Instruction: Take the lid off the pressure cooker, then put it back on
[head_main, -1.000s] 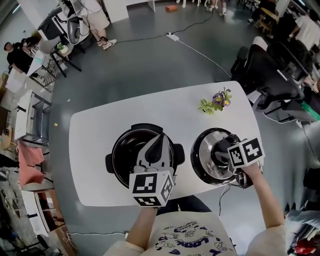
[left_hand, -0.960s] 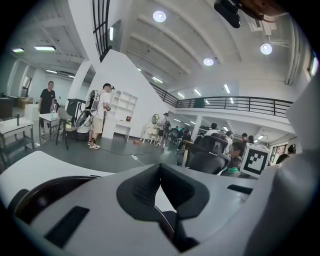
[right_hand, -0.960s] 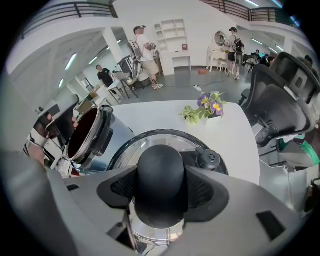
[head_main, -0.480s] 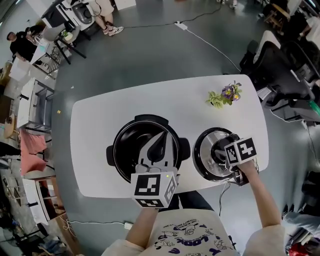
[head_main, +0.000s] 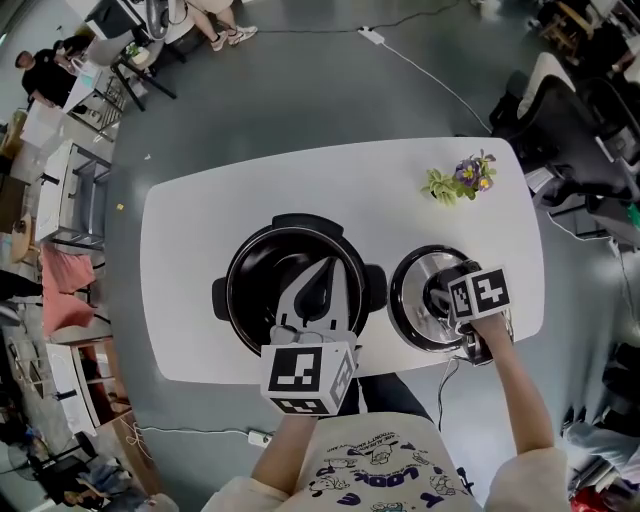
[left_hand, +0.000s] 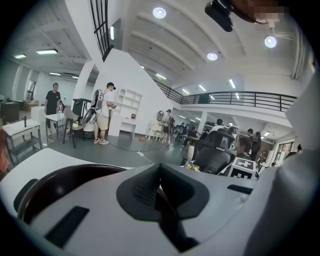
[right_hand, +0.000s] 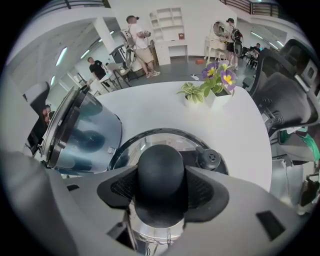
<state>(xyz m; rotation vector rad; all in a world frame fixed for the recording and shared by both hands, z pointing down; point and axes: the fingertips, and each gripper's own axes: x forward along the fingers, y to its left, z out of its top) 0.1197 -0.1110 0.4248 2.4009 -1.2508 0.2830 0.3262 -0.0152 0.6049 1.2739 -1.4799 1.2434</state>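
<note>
The open black pressure cooker pot (head_main: 262, 290) stands at the middle of the white table (head_main: 200, 230). Its steel lid (head_main: 418, 318) is to the right of it, low over or on the table; I cannot tell which. My right gripper (head_main: 447, 297) points steeply down, shut on the lid's black knob (right_hand: 161, 167), with a pad pressing each side. The steel lid (right_hand: 131, 149) shows around the right gripper (right_hand: 161, 189), and the pot's shiny wall (right_hand: 85, 132) is to its left. My left gripper (head_main: 326, 270) hangs shut and empty over the pot. The left gripper (left_hand: 160, 169) is closed, with the pot's dark rim (left_hand: 60, 182) below.
A small pot of purple flowers (head_main: 460, 180) stands at the table's far right corner, the same flowers (right_hand: 212, 82) beyond the lid. A cable (head_main: 445, 380) hangs off the near edge. Office chairs (head_main: 580, 110) crowd the right; people stand at the far left.
The right gripper has come down a little with the lid, still beside the pot. The left gripper stays shut over the pot, slightly lower.
</note>
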